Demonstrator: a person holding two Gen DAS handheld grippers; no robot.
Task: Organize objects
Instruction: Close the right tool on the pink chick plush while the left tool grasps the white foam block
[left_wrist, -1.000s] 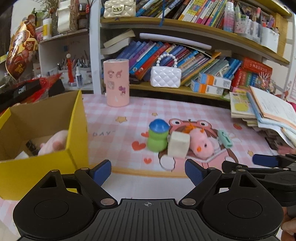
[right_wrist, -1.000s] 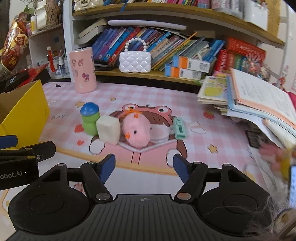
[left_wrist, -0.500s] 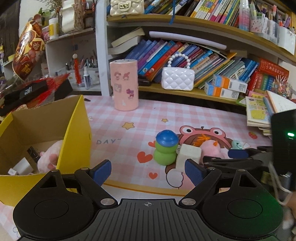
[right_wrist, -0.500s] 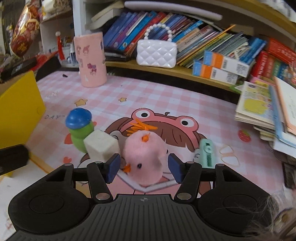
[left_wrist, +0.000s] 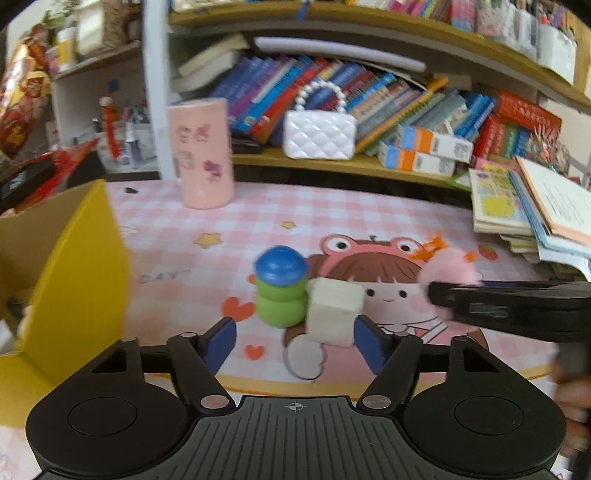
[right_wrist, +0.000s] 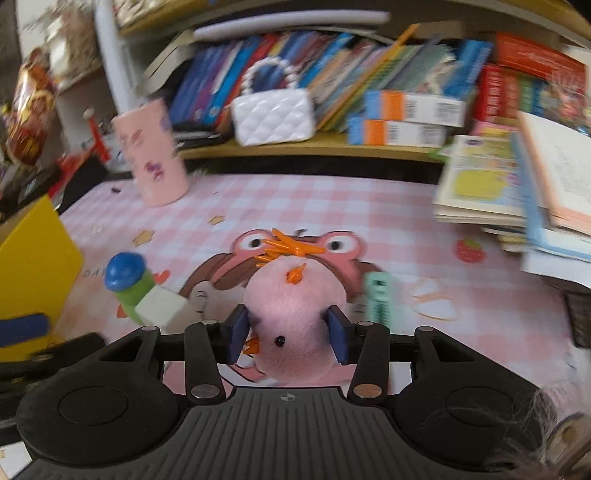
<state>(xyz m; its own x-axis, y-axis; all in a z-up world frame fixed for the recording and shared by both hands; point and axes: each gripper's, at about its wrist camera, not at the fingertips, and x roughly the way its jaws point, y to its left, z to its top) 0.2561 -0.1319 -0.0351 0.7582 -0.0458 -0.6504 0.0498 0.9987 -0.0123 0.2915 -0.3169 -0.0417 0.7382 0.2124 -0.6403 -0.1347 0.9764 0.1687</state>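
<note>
Counting the loose pieces on your pink checked mat (left_wrist: 332, 218): one pink plush chick (right_wrist: 295, 317), one white cube (left_wrist: 332, 314), one green bottle toy with a blue cap (left_wrist: 280, 291), one mint clip (right_wrist: 378, 299). Your right gripper (right_wrist: 289, 334) has just been closing and its pads pinch the chick. Your left gripper (left_wrist: 294, 345) has been closing too, cube and bottle between unclenched jaws. "DAY" reads beside the yellow box (left_wrist: 74, 280).

Pink checked mat (left_wrist: 332, 210) carries a yellow box (left_wrist: 74, 277), toys, books.
</note>
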